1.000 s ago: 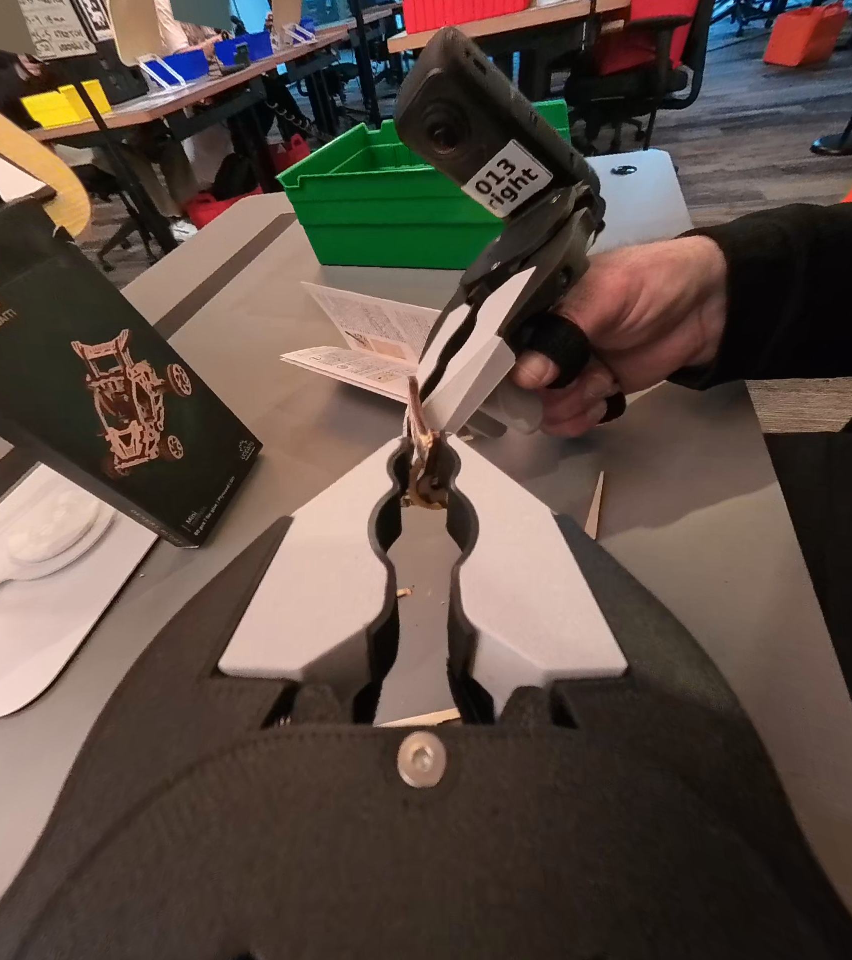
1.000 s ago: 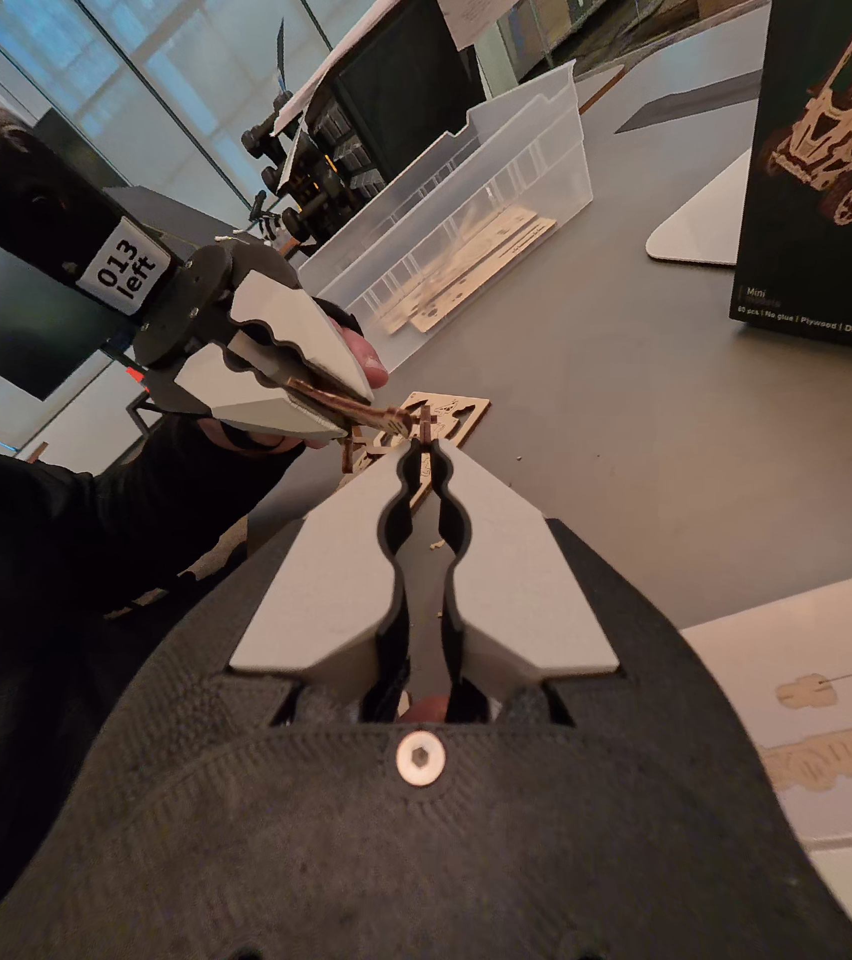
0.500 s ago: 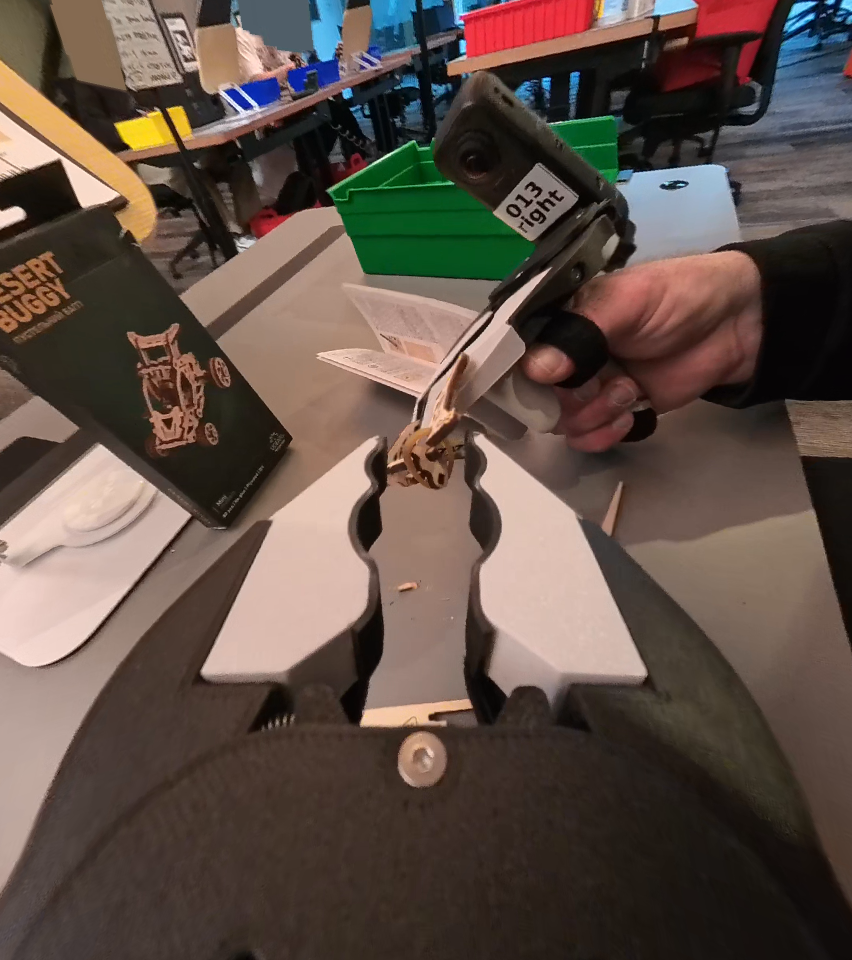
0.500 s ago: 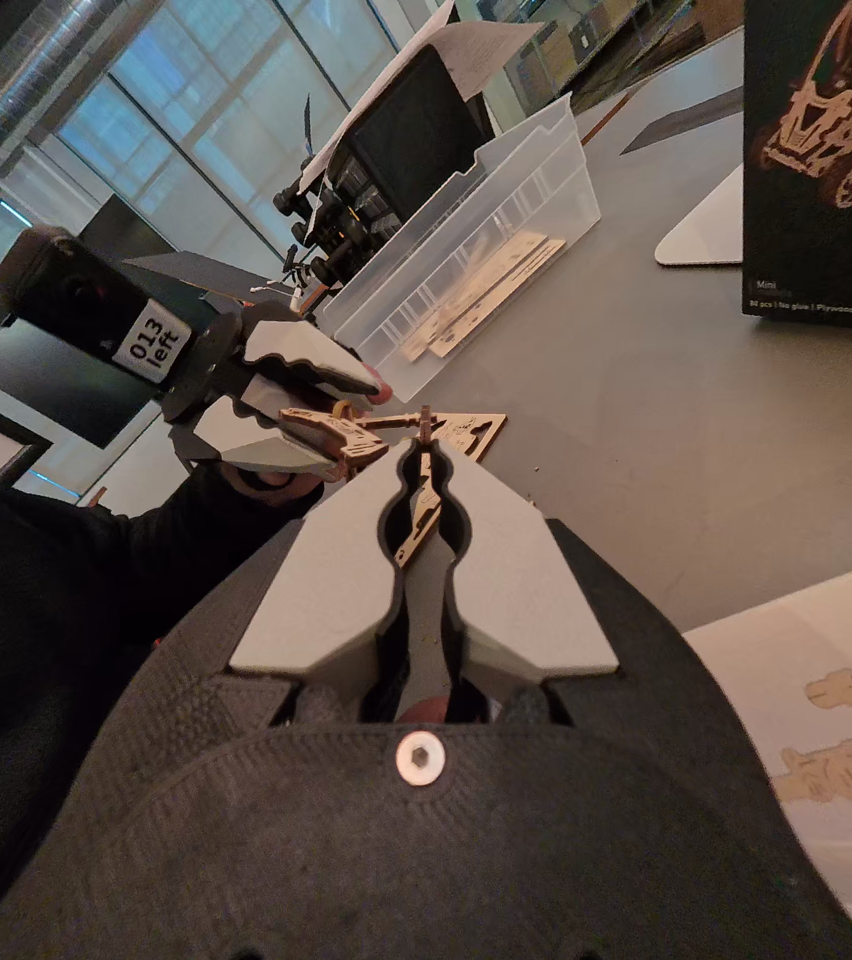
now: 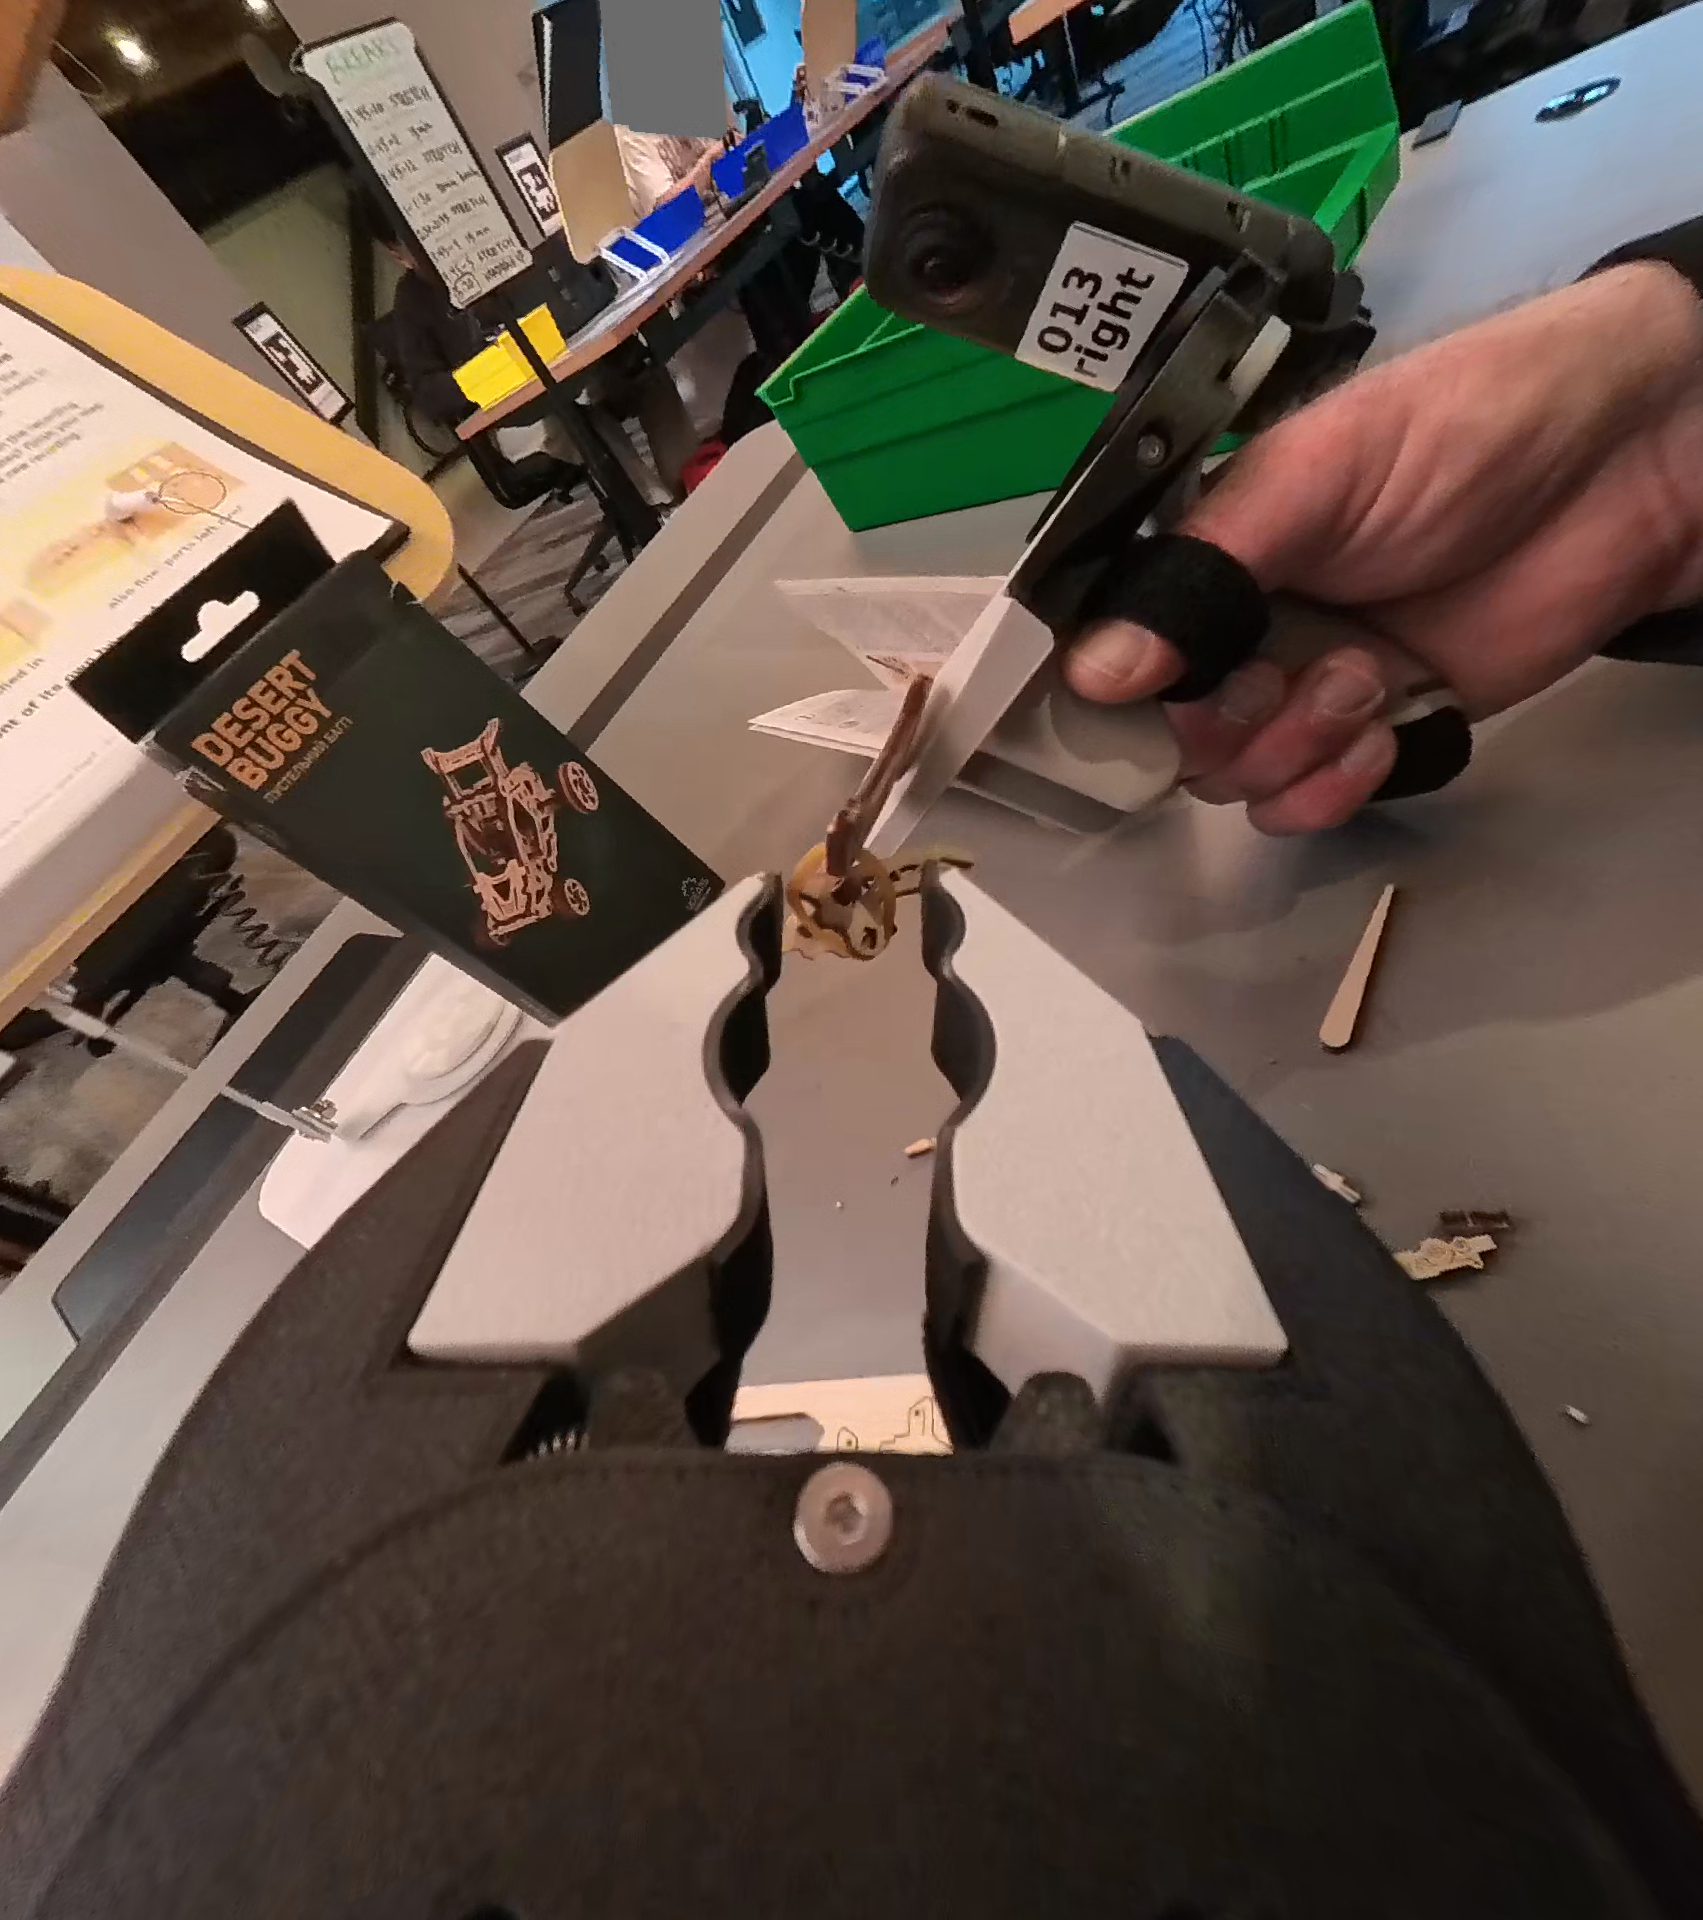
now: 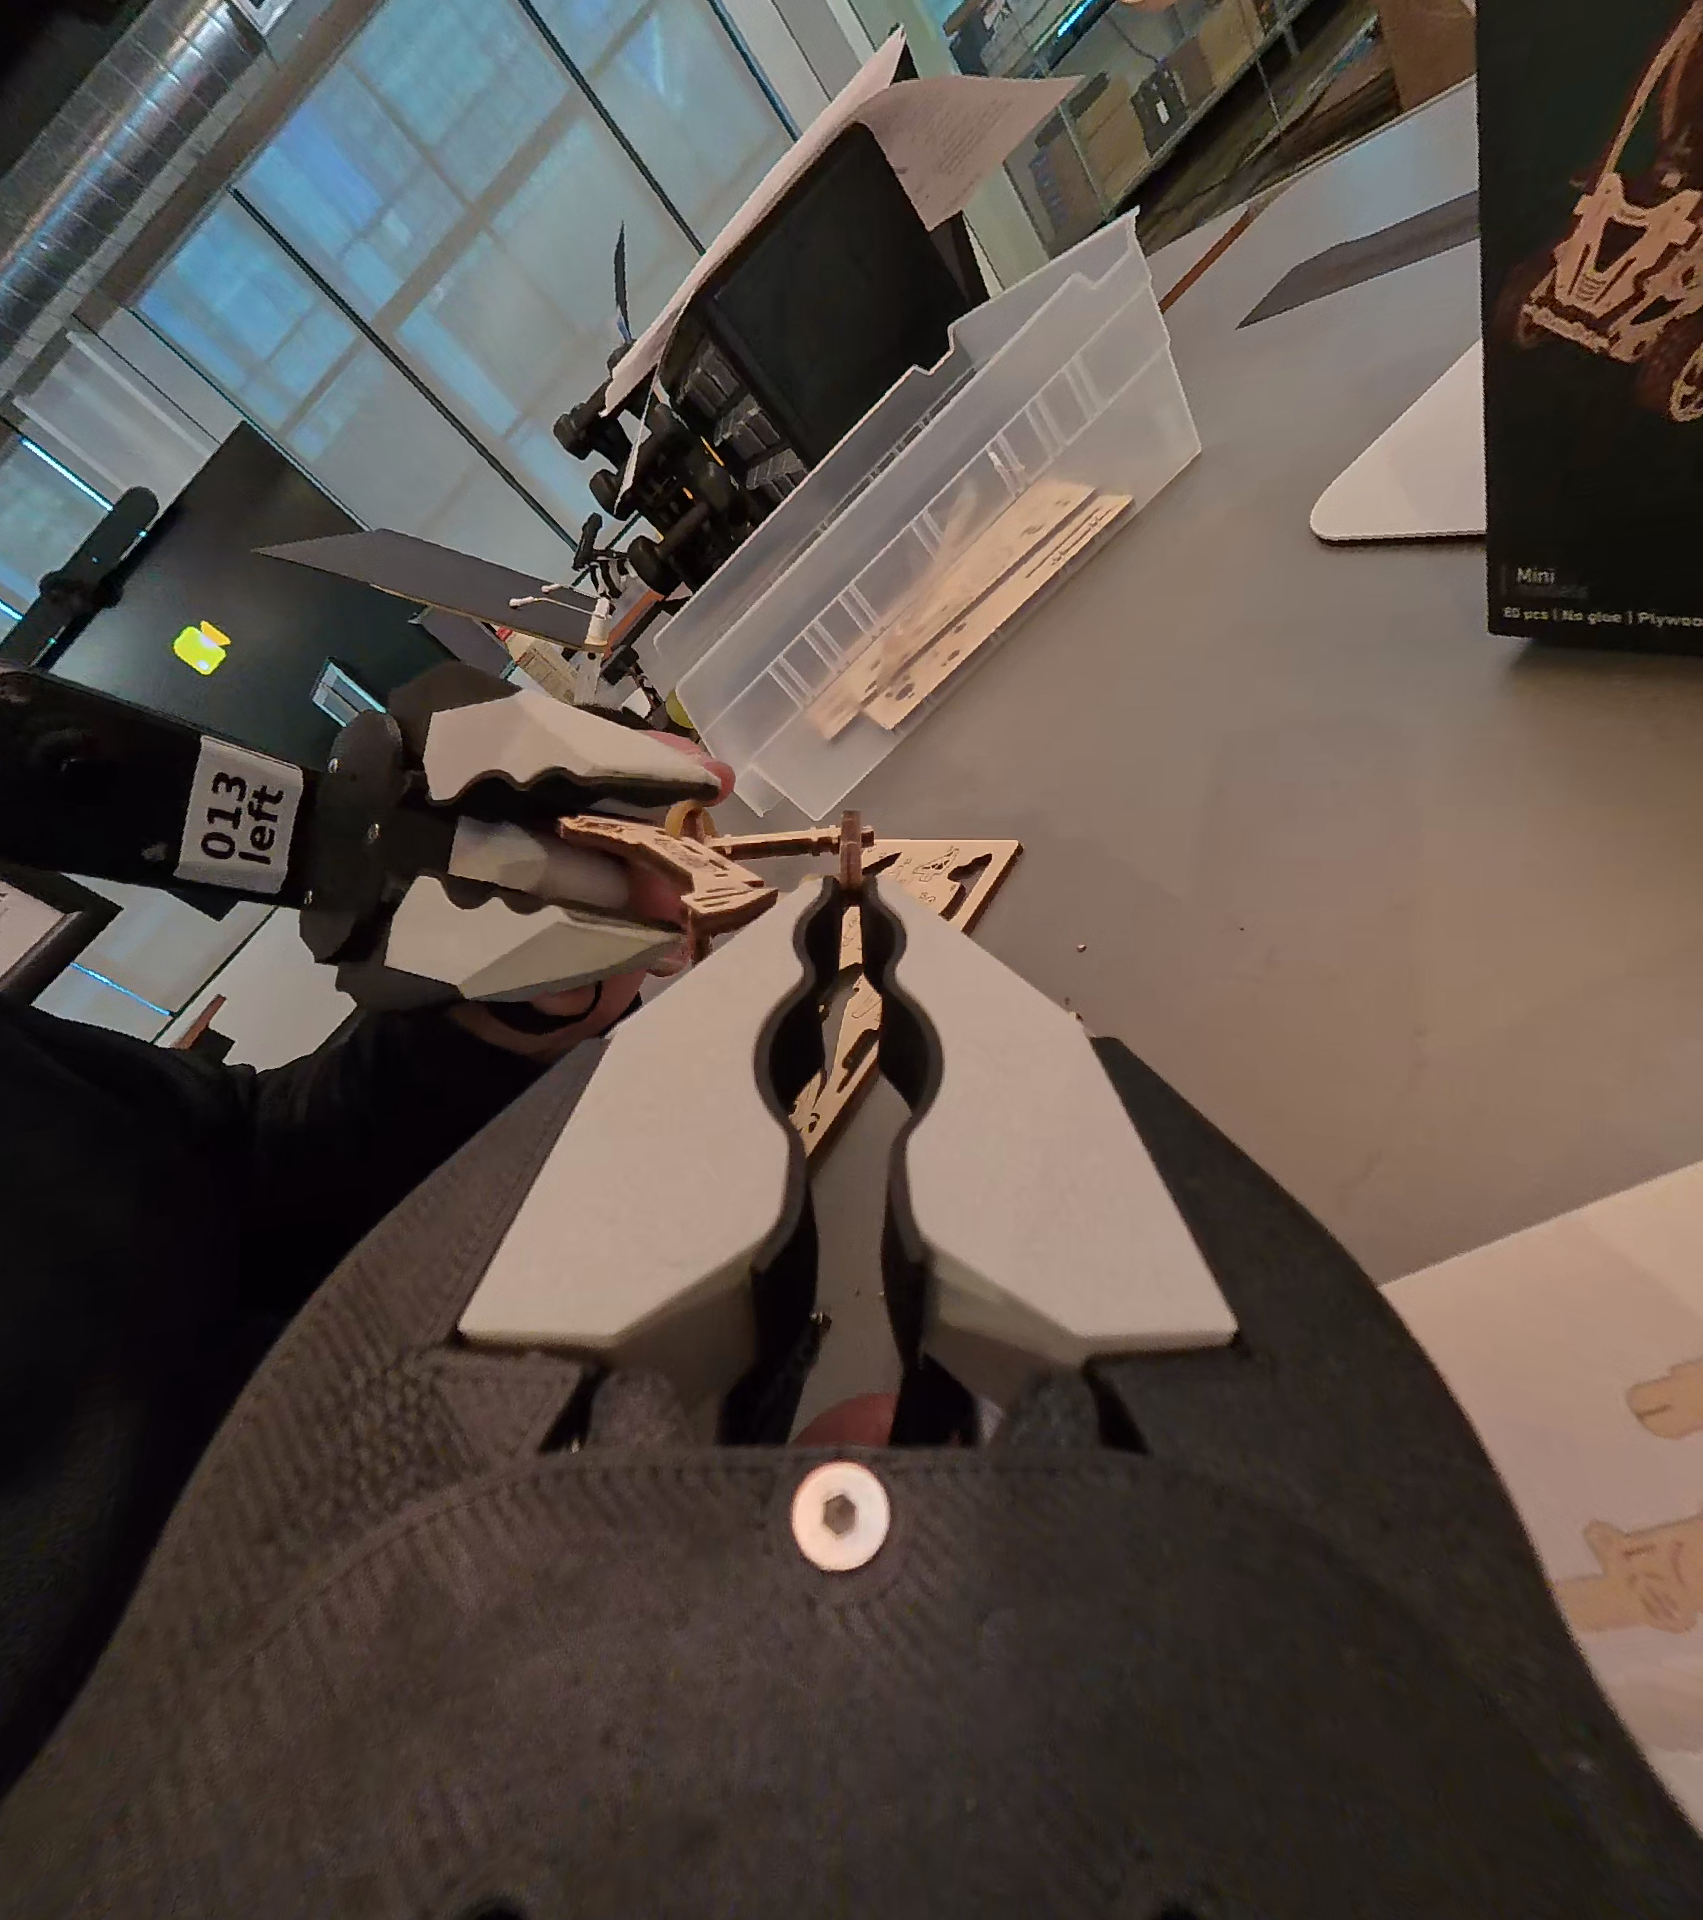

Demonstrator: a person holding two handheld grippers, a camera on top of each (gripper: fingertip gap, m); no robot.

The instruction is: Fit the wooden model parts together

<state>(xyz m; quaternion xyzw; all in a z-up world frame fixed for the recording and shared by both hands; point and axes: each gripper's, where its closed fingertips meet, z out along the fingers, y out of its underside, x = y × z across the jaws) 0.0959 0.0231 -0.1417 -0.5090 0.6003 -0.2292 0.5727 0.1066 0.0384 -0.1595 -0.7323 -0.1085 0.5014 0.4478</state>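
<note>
In the left wrist view, my left gripper (image 5: 852, 904) is open. The small wooden wheel-and-axle assembly (image 5: 842, 909) hangs between its tips, and the pads do not press on it. My right gripper (image 6: 849, 883) is shut on a thin wooden part (image 6: 852, 836) of that assembly and carries it above the table. The right gripper also shows in the left wrist view (image 5: 888, 821), held by a hand. In the right wrist view, the left gripper (image 6: 691, 857) has its fingers apart around the flat wooden piece (image 6: 681, 868). A wooden parts sheet (image 6: 940, 873) lies on the table below.
A green bin (image 5: 930, 416), an open booklet (image 5: 868, 644) and a black model box (image 5: 411, 790) stand beyond the grippers. A wooden stick (image 5: 1356, 977) and scraps (image 5: 1449, 1252) lie at the right. A clear bin (image 6: 930, 582) holds wooden sheets. A white instruction card (image 6: 1605, 1455) lies near. My two grippers' fingertips are within a few centimetres of each other.
My left gripper was shut on the assembly a second ago and has opened wide. The right gripper has kept its hold on the part, and the assembly now hangs from it.
</note>
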